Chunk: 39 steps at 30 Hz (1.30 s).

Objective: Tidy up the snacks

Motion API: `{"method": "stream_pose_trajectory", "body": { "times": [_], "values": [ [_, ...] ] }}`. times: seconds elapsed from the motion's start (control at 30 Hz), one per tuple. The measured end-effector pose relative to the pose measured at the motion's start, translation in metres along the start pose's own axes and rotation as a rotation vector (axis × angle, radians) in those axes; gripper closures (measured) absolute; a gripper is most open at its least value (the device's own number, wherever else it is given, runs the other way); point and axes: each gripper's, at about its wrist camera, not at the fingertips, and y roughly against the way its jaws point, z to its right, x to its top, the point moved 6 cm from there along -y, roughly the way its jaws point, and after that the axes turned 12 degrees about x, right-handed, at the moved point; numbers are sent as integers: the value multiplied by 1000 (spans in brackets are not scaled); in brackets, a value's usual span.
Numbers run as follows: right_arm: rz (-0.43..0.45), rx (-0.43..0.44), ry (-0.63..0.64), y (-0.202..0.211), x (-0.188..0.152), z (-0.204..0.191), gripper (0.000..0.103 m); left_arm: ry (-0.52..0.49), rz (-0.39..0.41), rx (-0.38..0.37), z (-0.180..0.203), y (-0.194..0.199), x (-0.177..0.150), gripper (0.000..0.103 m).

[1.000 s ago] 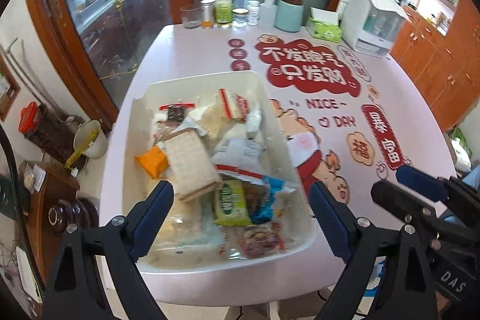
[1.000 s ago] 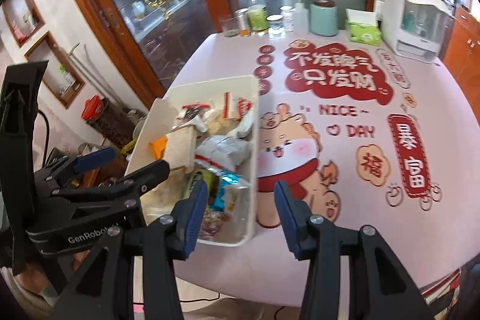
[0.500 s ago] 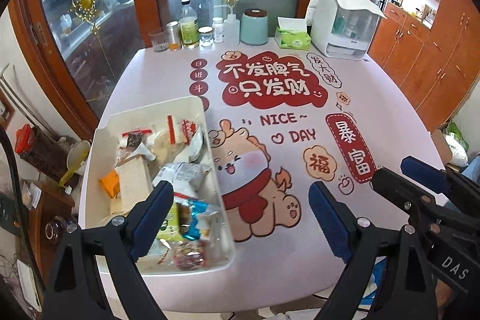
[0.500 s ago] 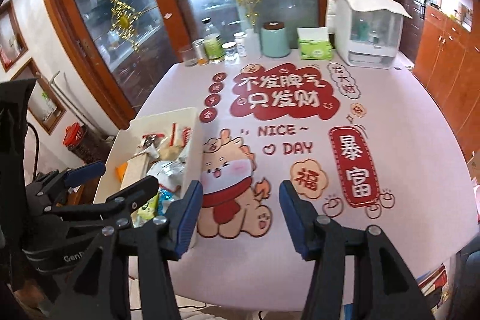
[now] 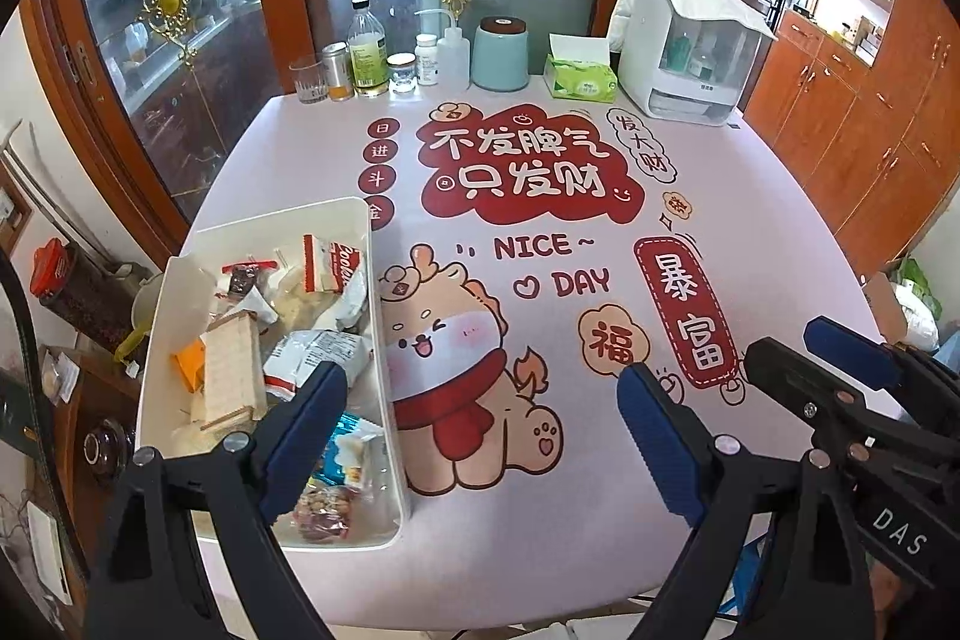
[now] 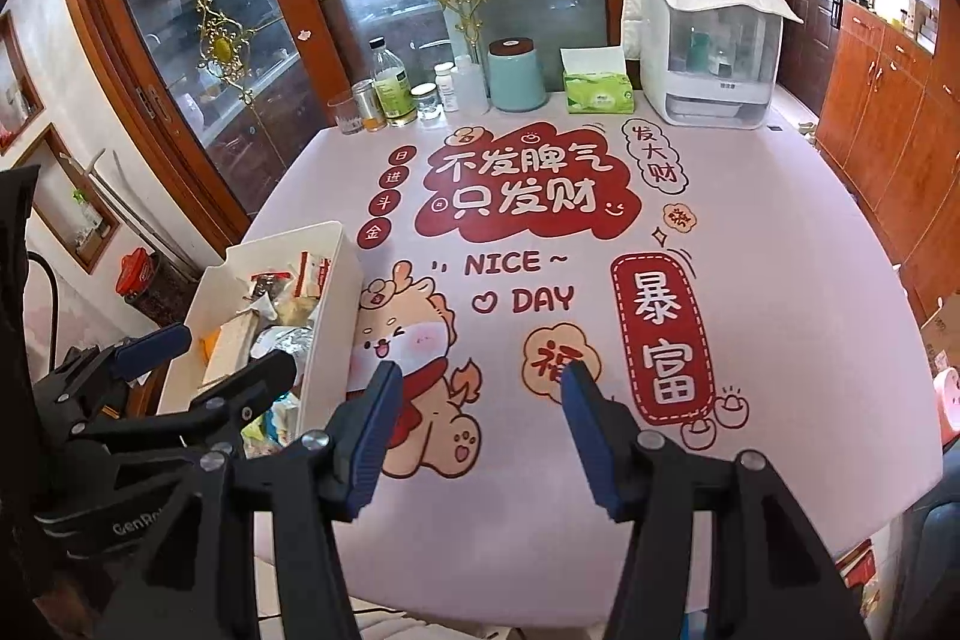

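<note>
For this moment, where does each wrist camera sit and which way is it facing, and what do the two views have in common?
Left wrist: sits behind the open left gripper, looking forward and down across the table; the right gripper shows at lower right.
Right wrist: sits behind the open right gripper, facing the same way; the left gripper shows at lower left.
Shared: the white bin of snacks, the tissue box, and the bottles by the glass doors.

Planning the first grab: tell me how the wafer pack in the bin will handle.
The wafer pack looks flat and blocky, so probably stiff and light. Its contents likely crack if squeezed. It lies tilted on loose packets in the white bin, so it may slide.
</note>
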Motion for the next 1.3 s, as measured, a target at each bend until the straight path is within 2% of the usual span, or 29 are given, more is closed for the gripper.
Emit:
{"method": "stream_pose_trajectory", "body": {
  "times": [0.57, 1.3],
  "values": [
    [-22, 5, 31, -2, 4, 14, 47, 44, -3, 15, 8, -2, 3, 12],
    [-31, 13, 28, -3, 3, 19, 47, 43, -7, 12, 10, -1, 0, 12]
  ]
}}
